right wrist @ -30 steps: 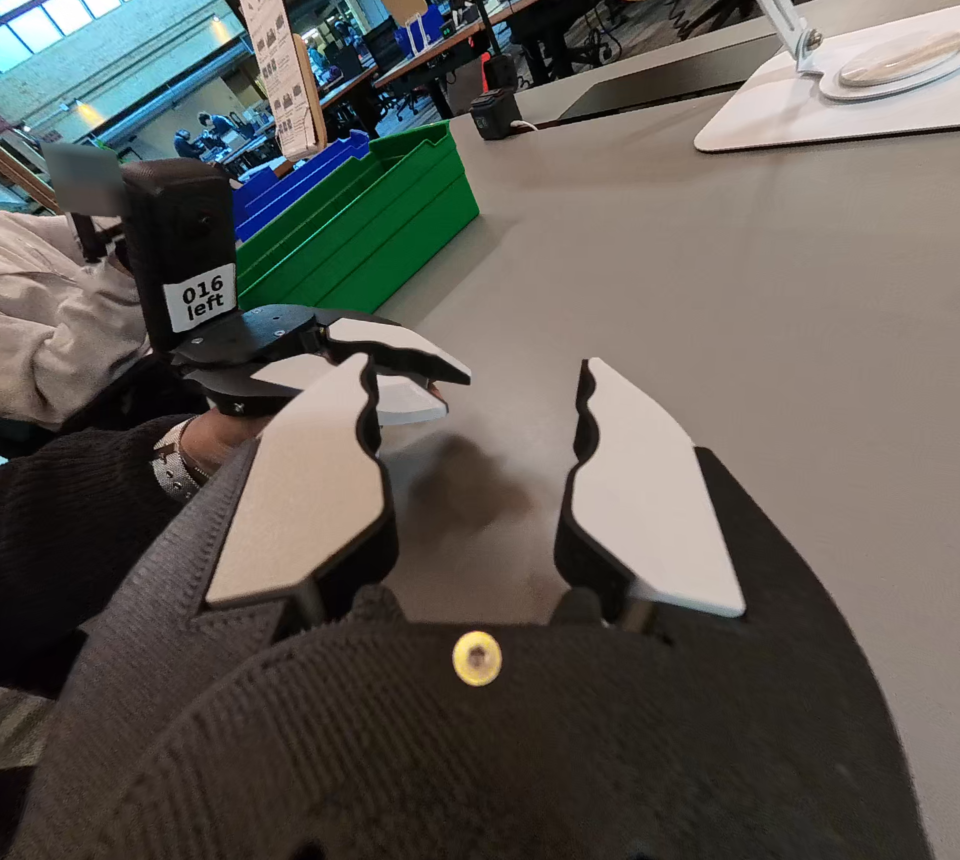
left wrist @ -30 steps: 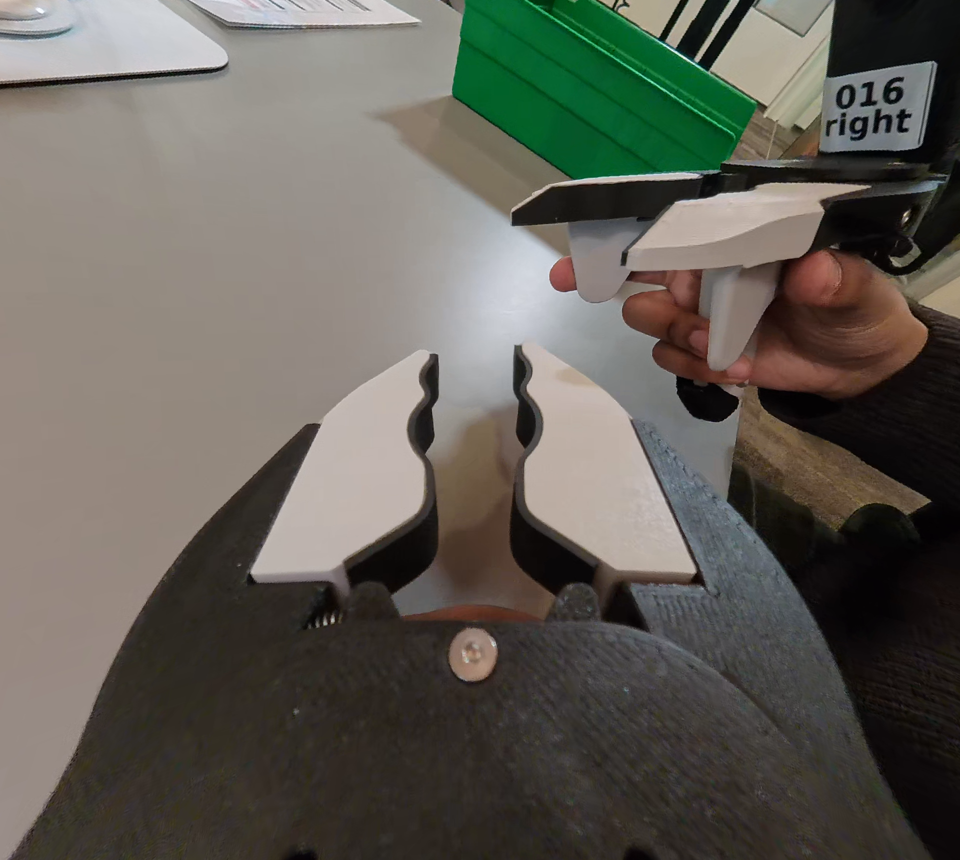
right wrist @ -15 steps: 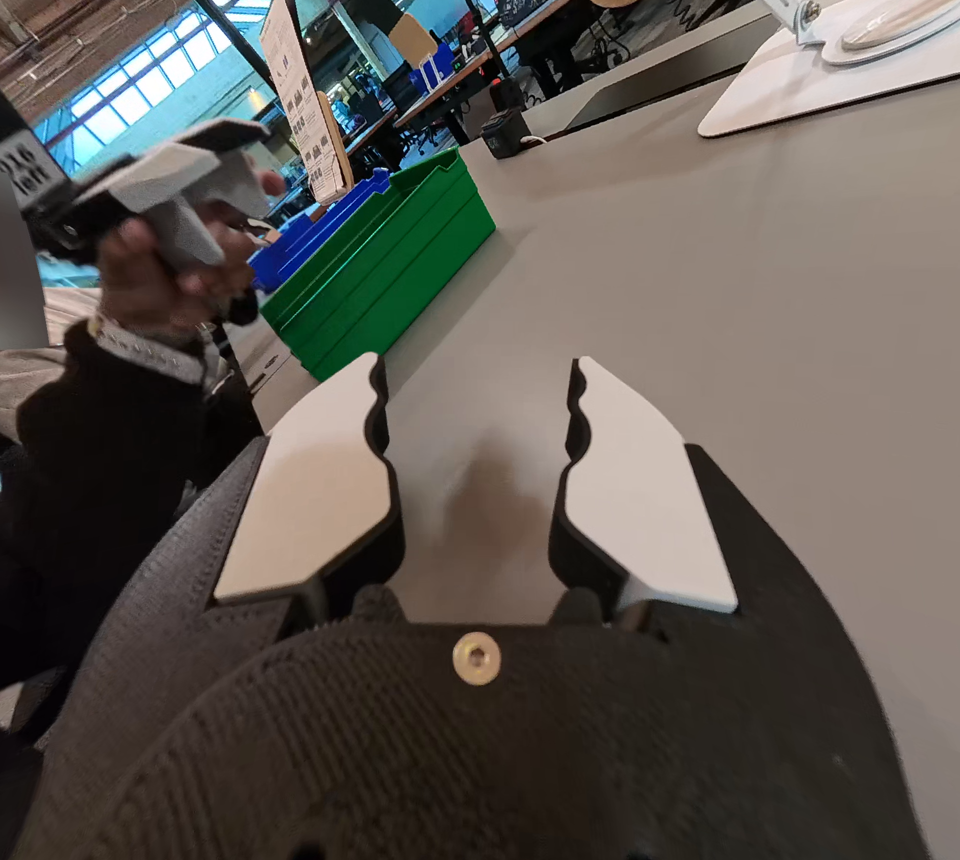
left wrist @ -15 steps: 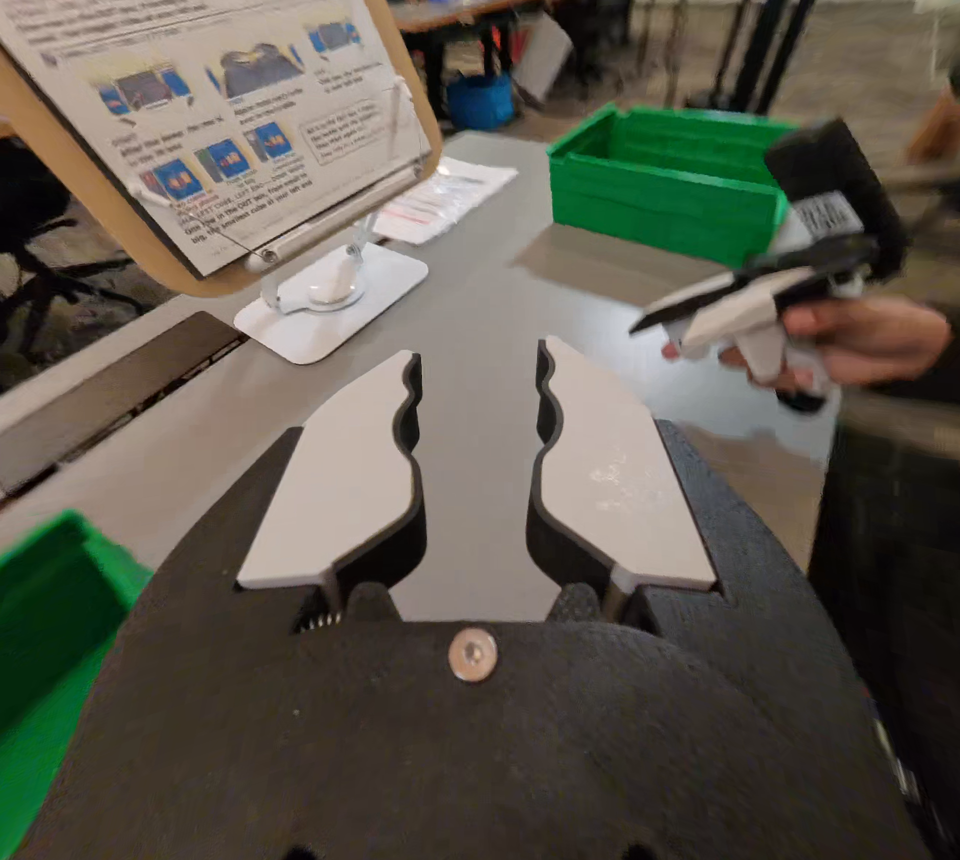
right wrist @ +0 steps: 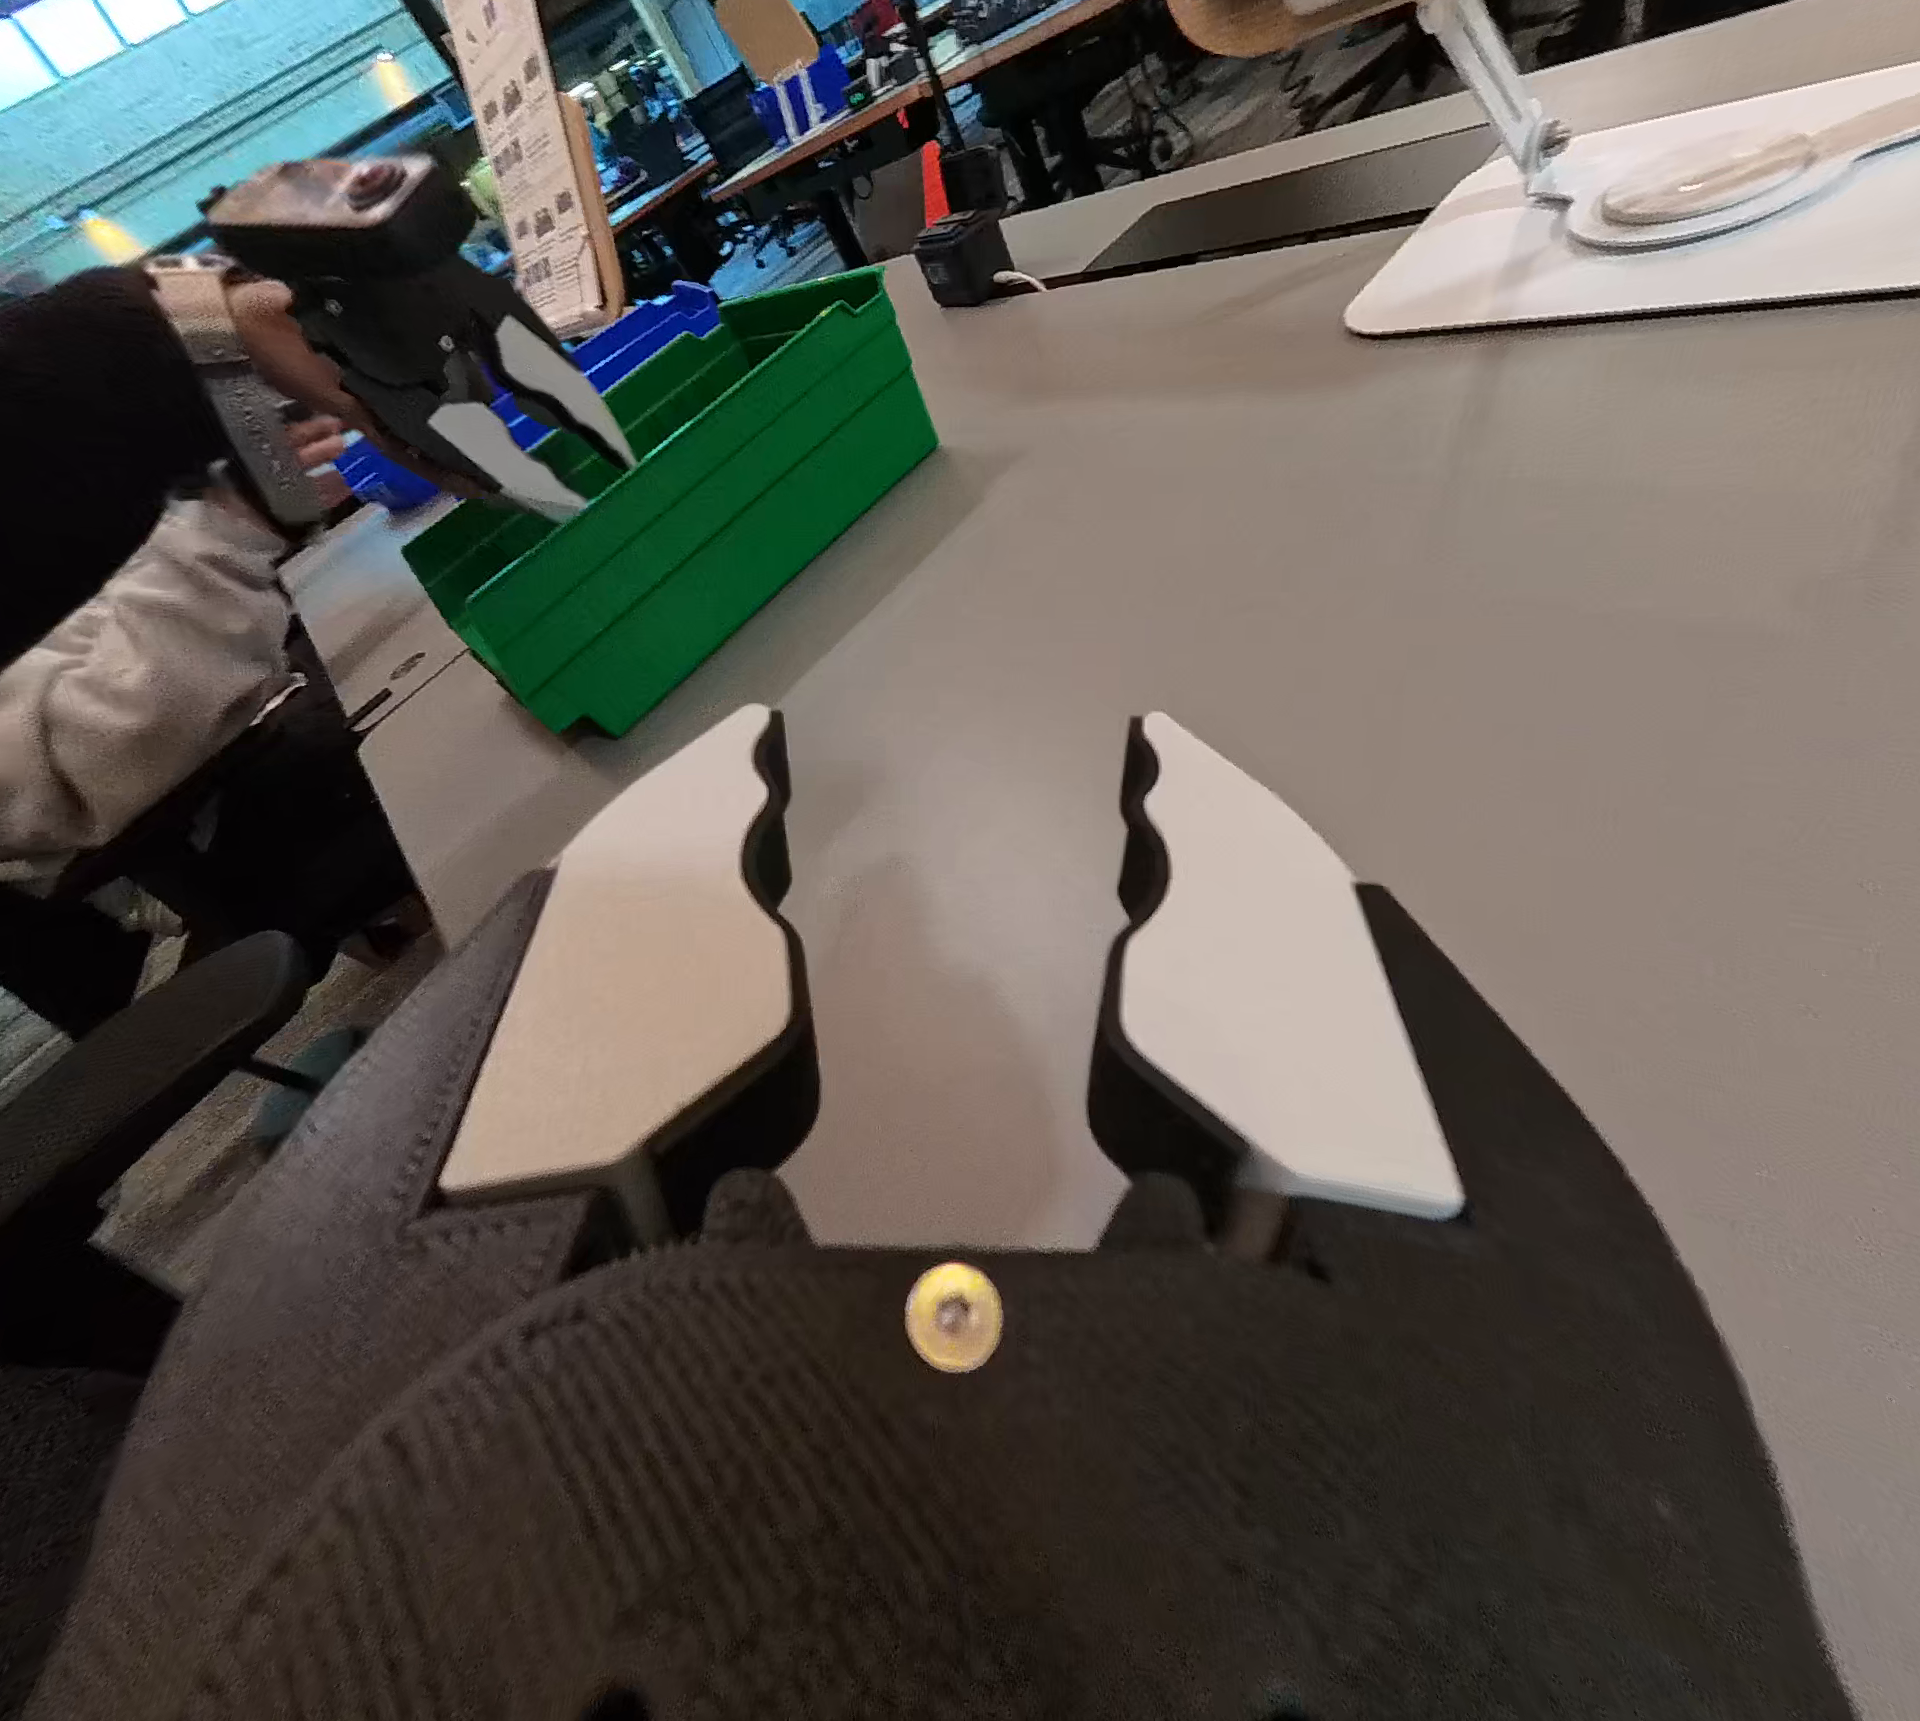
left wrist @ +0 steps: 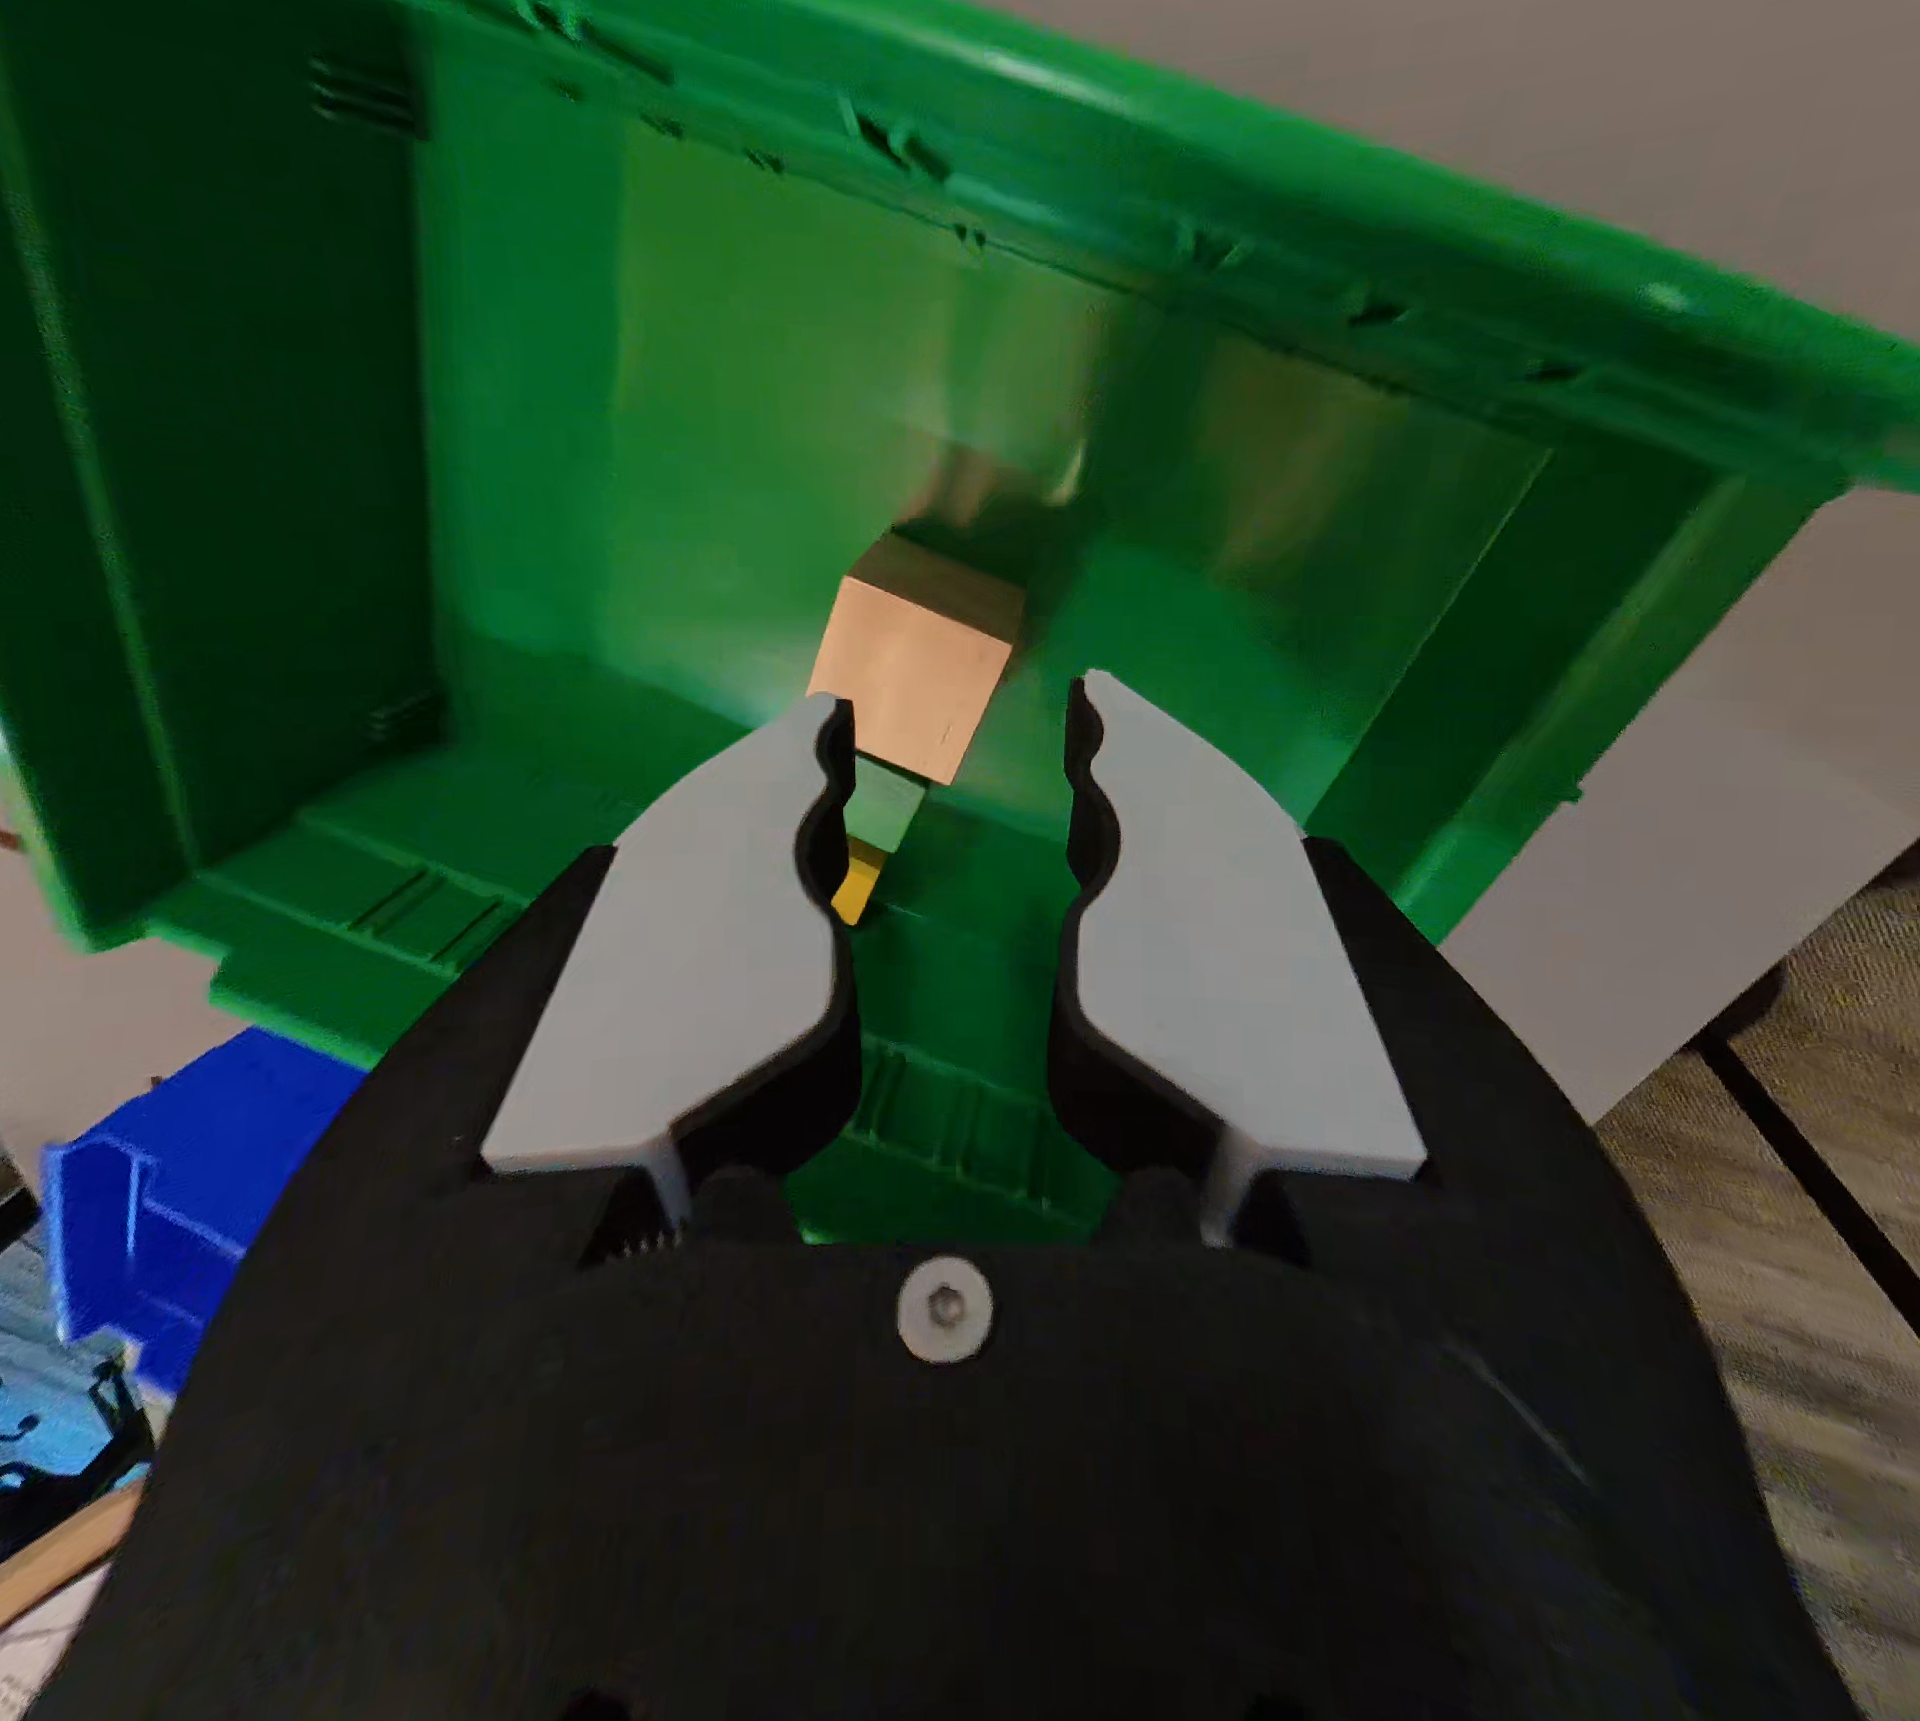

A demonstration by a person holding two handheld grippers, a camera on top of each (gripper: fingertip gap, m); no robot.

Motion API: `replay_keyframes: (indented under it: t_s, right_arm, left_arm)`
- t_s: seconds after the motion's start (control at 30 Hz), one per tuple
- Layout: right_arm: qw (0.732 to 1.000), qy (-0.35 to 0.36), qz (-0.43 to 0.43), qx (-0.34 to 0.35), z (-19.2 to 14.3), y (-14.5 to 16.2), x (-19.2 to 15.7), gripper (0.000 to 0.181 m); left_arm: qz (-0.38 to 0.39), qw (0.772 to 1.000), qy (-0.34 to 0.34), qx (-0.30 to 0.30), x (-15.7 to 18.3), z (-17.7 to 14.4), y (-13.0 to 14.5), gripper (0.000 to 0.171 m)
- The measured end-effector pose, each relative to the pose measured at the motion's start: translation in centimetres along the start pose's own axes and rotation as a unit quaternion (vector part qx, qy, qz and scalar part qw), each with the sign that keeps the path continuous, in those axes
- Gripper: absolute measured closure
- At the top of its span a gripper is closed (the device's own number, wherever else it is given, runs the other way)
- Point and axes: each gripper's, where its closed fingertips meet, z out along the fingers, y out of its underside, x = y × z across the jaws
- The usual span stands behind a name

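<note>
Left wrist view: left gripper hangs above the open green plastic bin, its fingers moderately spread and holding nothing. Just beyond the fingertips, on the bin floor, a tan wooden cube stands in line with a small green block and a small yellow block; contact with the left finger cannot be determined. A blue plastic bin lies beside the green one.

Right wrist view: right gripper sits low over the grey worktop, fingers wide and empty, well apart from the green bin. A white stand base rests at far right.
</note>
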Motion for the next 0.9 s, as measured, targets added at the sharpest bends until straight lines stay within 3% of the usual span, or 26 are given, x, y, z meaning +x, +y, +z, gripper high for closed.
replay_keyframes:
  t_s: [0.2,0.53,0.9]
  right_arm:
    - [0.999,0.044,-0.006,0.019,-0.4,-0.2,1.7,0.123]
    - [0.997,0.029,0.069,0.022,-0.4,0.4,2.6,0.126]
    - [0.994,0.015,0.106,0.021,-0.4,0.5,2.9,0.131]
  left_arm:
    - [0.031,0.999,-0.004,-0.028,-0.7,3.0,1.1,0.124]
    - [0.028,0.999,-0.002,-0.041,-1.8,4.4,1.2,0.103]
    - [-0.004,1.0,-0.004,-0.031,-1.6,4.7,1.7,0.106]
